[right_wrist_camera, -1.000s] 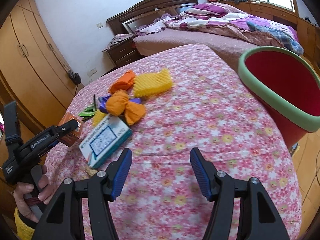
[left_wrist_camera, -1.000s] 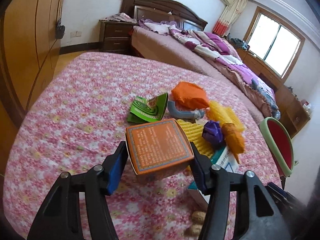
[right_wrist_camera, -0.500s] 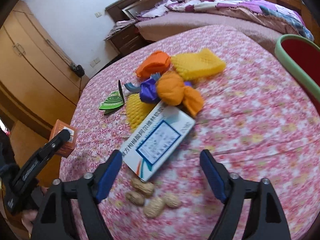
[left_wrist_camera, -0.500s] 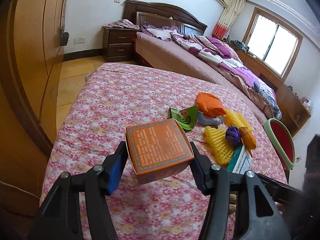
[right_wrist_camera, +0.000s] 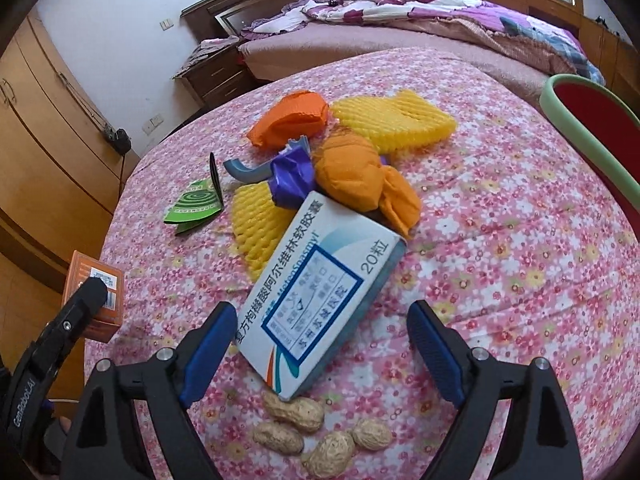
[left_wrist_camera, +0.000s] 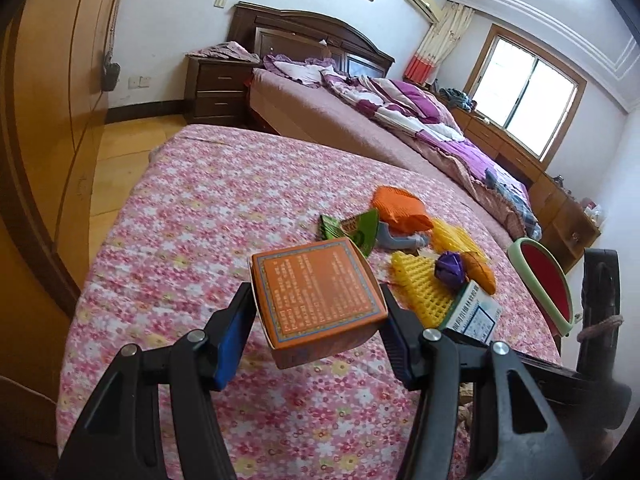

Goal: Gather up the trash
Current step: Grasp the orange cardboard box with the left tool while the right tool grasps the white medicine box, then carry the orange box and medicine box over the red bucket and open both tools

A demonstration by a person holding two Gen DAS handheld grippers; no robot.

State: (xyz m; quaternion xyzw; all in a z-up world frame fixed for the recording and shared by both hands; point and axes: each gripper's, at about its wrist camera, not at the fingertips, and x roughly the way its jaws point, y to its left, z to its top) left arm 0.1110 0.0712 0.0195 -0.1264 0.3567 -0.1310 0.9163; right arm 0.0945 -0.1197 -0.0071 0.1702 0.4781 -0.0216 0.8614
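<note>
Trash lies heaped on the flowered bedspread: ribbed yellow foam netting, crumpled orange wrappers, knobbly peanuts. Right gripper, jaws just widened, straddles a glossy white carton untouched. Left gripper clamps a squarish orange cardboard box.
</note>
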